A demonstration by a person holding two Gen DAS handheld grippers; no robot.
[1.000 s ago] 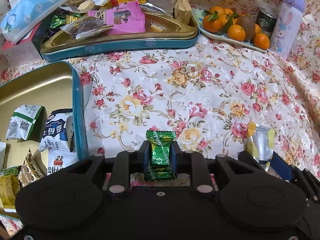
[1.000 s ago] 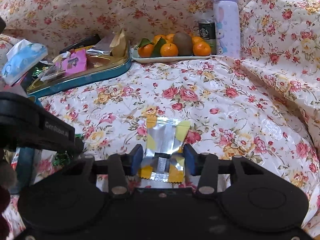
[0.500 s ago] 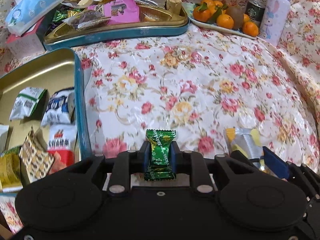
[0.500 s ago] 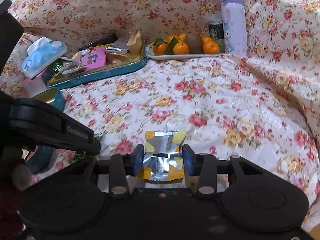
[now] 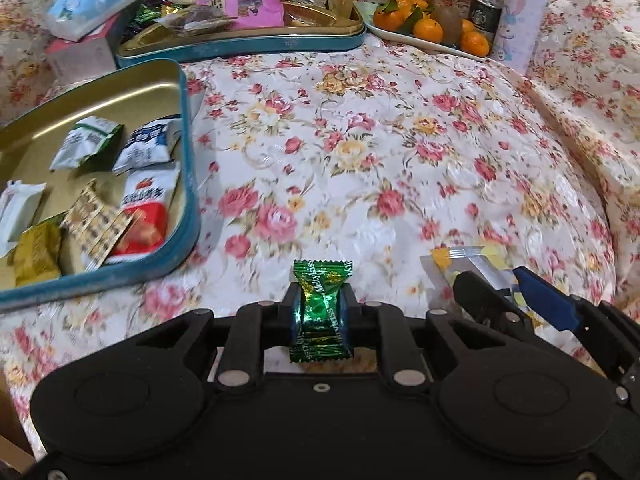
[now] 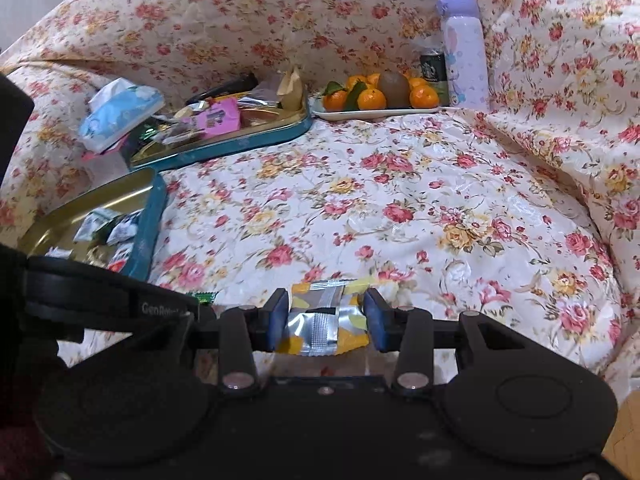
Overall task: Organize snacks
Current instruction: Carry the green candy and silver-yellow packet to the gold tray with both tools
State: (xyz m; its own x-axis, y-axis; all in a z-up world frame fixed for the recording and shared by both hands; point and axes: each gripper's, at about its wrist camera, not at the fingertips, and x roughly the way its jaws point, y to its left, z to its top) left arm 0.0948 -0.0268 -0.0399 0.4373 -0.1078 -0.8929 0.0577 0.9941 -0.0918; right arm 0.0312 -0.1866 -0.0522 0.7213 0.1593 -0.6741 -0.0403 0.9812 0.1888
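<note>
Left wrist: green candy [image 5: 322,312] in tool [image 5: 320,316].

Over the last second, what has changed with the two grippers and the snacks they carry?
Both grippers pulled back and up from the cloth, so the near tin shows more of its inside. The left gripper stays shut on the green candy, the right gripper on the silver-yellow packet. Nothing was released; the far tin and fruit plate are unmoved.

Floral-clothed table [image 5: 360,152]: tins [image 5: 188,184], fruit plate [image 5: 400,38]
</note>
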